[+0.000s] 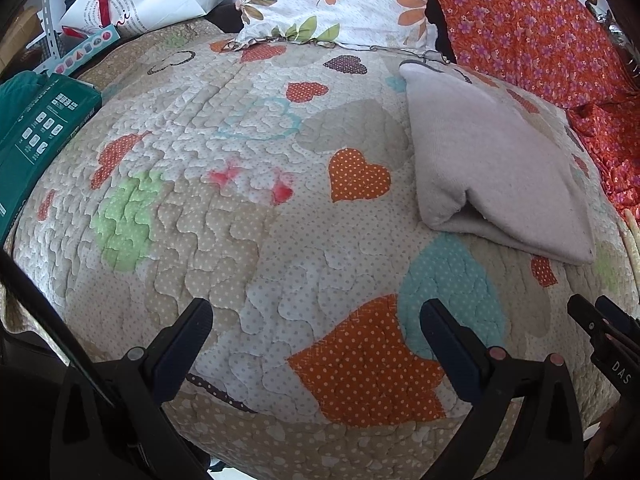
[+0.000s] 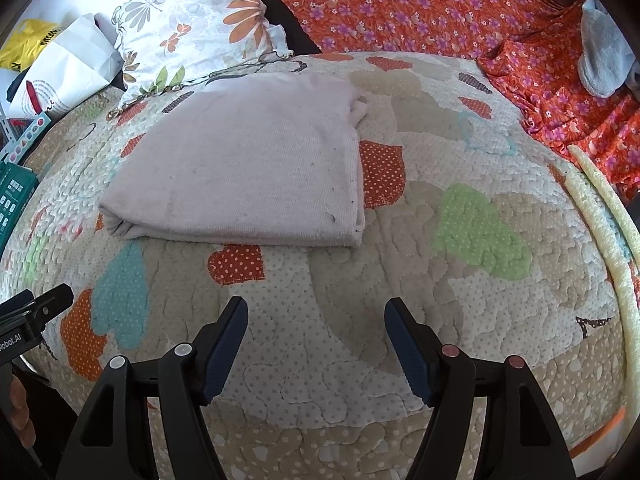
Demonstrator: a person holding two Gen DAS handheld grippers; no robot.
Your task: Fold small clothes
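A pale lilac garment [image 2: 244, 168] lies folded into a thick rectangle on the heart-patterned quilt [image 2: 400, 264]. It also shows in the left wrist view [image 1: 492, 160] at the right. My left gripper [image 1: 316, 312] is open and empty, low over the quilt, to the left of and nearer than the garment. My right gripper [image 2: 316, 312] is open and empty, just in front of the garment's near edge, apart from it. The right gripper's tip [image 1: 600, 320] shows at the right edge of the left wrist view.
A floral pillow [image 2: 196, 24] lies behind the garment. An orange flowered cloth [image 2: 420, 4] covers the far right. A green box [image 1: 36, 136] and white bags [image 1: 152, 0] sit at the left. A pale foam tube [image 2: 604, 232] runs along the quilt's right edge.
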